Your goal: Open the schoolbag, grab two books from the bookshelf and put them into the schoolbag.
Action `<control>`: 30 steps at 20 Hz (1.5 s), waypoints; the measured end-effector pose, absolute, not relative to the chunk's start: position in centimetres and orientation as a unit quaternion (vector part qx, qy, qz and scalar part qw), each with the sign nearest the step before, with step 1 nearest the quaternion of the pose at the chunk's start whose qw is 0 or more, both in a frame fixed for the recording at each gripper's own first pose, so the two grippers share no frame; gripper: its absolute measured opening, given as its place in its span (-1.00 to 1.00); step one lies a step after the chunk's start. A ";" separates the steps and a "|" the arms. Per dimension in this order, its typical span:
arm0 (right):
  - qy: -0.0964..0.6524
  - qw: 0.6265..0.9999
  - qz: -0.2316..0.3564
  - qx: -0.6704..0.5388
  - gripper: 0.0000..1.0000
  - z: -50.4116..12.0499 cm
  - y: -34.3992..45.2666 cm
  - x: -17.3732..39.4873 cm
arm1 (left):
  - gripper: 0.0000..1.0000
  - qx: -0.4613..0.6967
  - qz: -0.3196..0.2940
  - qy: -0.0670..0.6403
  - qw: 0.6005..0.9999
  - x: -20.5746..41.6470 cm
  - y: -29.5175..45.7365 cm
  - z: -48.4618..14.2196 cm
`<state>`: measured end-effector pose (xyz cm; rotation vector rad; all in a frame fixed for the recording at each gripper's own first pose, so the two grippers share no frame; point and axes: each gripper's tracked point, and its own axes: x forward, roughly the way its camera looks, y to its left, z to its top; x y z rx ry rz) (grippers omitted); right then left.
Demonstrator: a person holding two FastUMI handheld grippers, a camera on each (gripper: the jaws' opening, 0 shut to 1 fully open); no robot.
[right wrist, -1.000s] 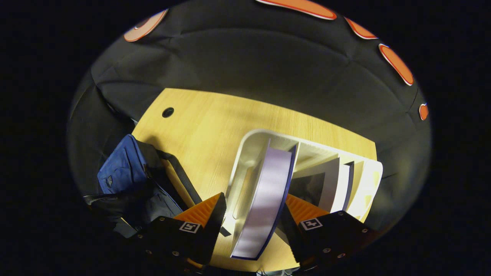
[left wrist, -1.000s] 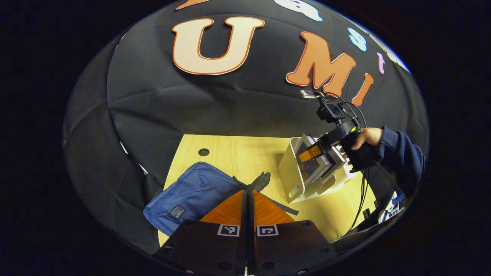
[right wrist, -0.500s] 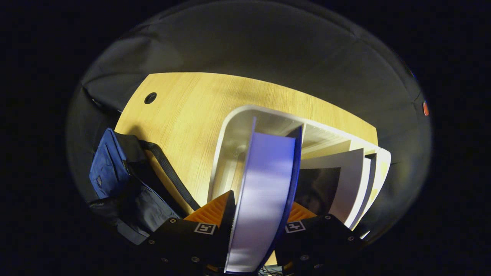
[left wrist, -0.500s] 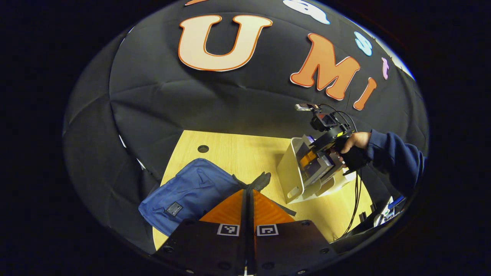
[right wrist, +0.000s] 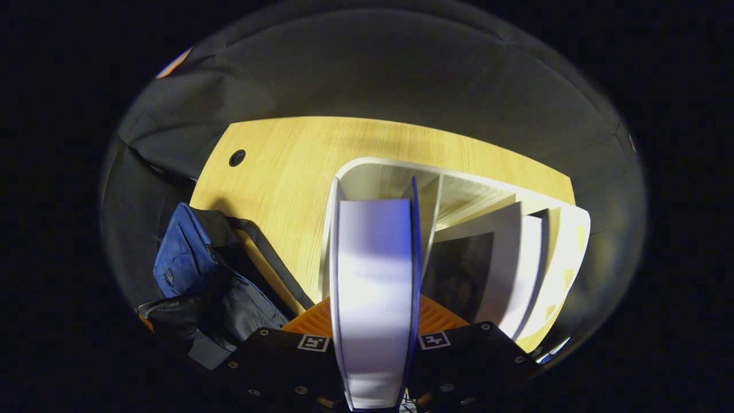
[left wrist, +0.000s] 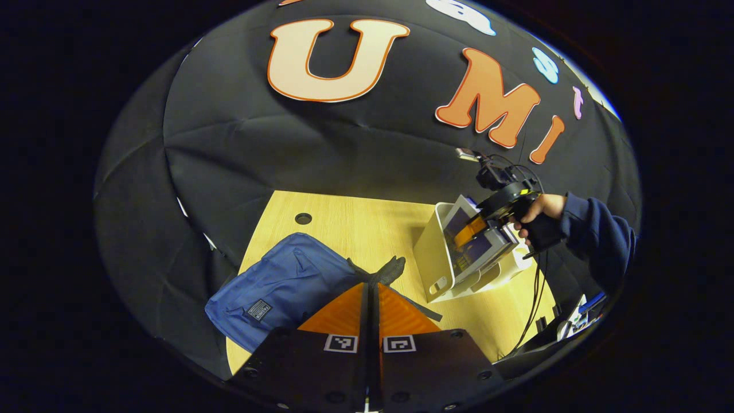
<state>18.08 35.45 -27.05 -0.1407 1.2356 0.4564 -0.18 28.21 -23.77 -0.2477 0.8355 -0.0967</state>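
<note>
schoolbag [left wrist: 284,284]: blue, lying flat on the wooden table [left wrist: 367,229], lower left of the left gripper view. In the right gripper view it sits at left [right wrist: 183,258], dark mouth toward the lower edge; looks open, cannot tell how wide.

left gripper [left wrist: 371,298]: bottom centre of its own view, fingers pressed together, no gap visible. A dark strap or pull of the bag [left wrist: 390,269] shows just past the tips; cannot tell if anything is pinched.

bookshelf [left wrist: 433,252]: white divided rack, centre right of the left gripper view, well apart from the bag. Rim in the right gripper view [right wrist: 390,163].

book 1 [right wrist: 375,298]: blue cover, white page edge, centre of the right gripper view, standing in the rack's leftmost slot, tilted up toward the camera.

right gripper [right wrist: 373,327]: bottom centre of its own view, closed around book 1, 1 finger on each cover. Also seen held by a hand [left wrist: 542,206] at right of the left gripper view.

other books [right wrist: 516,258]: at least 2 more, right slots, leaning.

stage: judged, pulling out book 1 of 2; none in the bag yet.

risk 1: book may catch the divider and drag or tip the light rack.

risk 2: grip is near 1 end, so the book could pivot or slip once free.

risk 3: soft bag mouth may collapse and block the drop-in.
</note>
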 end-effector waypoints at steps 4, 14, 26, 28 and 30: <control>0.549 0.800 0.238 -0.050 -0.18 -23.7 33.9 16.8 | -0.96 -0.124 -0.051 0.410 0.902 -0.4 27.6 -24.2; 0.488 0.824 0.290 -0.006 -0.20 -16.2 28.0 12.3 | -0.96 -0.116 -0.055 0.421 0.898 -0.4 26.9 -24.6; 0.506 0.779 0.350 0.121 -0.19 -15.9 29.7 1.7 | -0.96 -0.092 -0.057 0.442 0.890 -0.3 26.5 -24.9; 0.509 0.775 0.349 0.136 -0.20 -17.3 30.7 0.8 | -0.87 -0.084 -0.058 0.448 0.888 -0.3 26.3 -24.9; 0.514 0.764 0.351 0.170 -0.20 -18.2 32.4 -0.4 | -0.96 -0.072 -0.062 0.455 0.885 -0.4 26.1 -24.7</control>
